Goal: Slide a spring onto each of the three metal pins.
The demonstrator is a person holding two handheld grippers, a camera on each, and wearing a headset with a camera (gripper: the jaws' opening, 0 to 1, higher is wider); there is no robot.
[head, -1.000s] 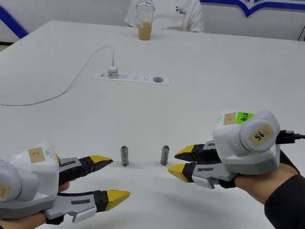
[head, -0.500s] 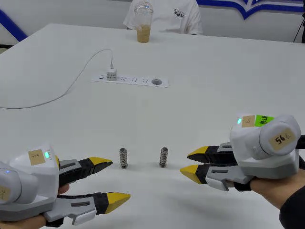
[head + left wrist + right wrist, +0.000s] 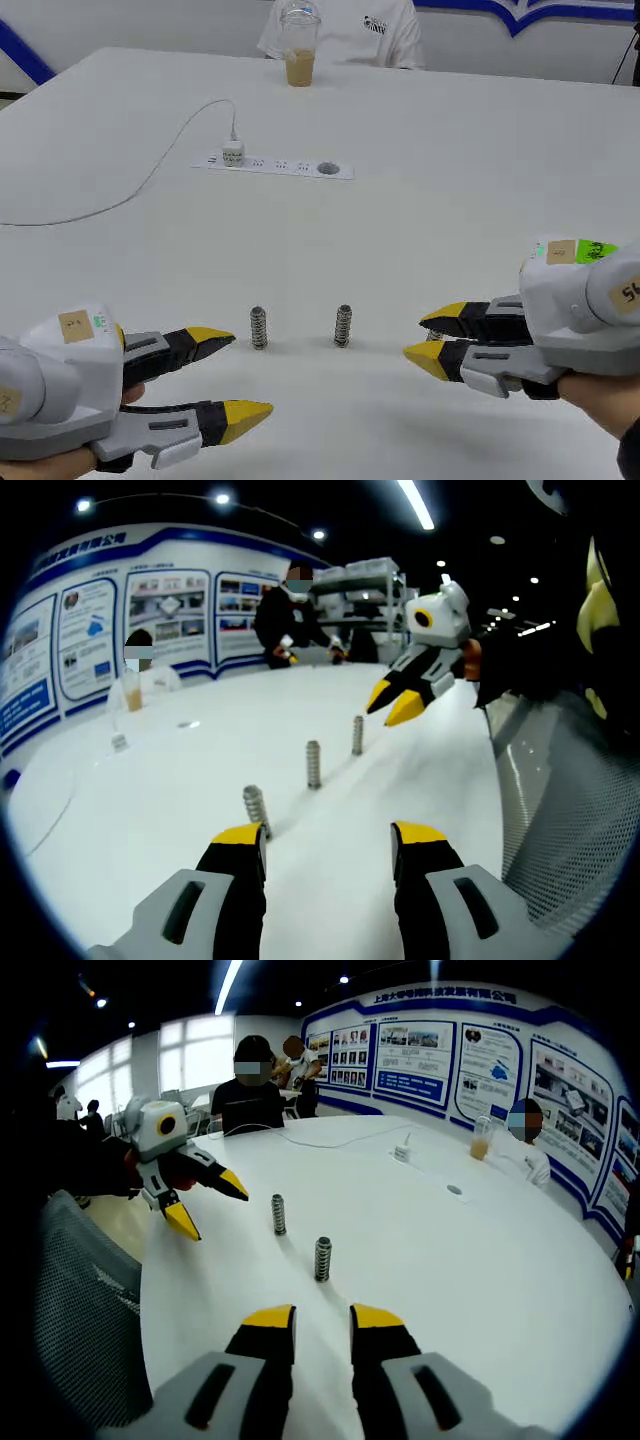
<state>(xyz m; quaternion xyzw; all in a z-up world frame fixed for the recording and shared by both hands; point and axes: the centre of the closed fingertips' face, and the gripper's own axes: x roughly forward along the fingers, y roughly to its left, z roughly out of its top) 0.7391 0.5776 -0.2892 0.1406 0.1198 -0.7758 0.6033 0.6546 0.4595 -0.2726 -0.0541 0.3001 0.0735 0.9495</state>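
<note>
Across the tabletop (image 3: 450,180) the right gripper (image 3: 430,335) has drawn back over the last second, from just beside the springs out towards 4 o'clock, while the left gripper (image 3: 238,375) has kept its place at 7 o'clock. The left fingers gape wide and hold nothing. The right fingers stand a narrow gap apart, and as far as I can tell they are empty too. In the left gripper view three springs (image 3: 314,764) stand upright in a row, near 6 o'clock on the tabletop between the two grippers. Each seems already seated on its pin, though the pins are too thin to make out. The main risk now is a careless sweep. Either gripper crossing the row could clip a spring, topple its pin or flick the spring off, since nothing appears to hold them down.
</note>
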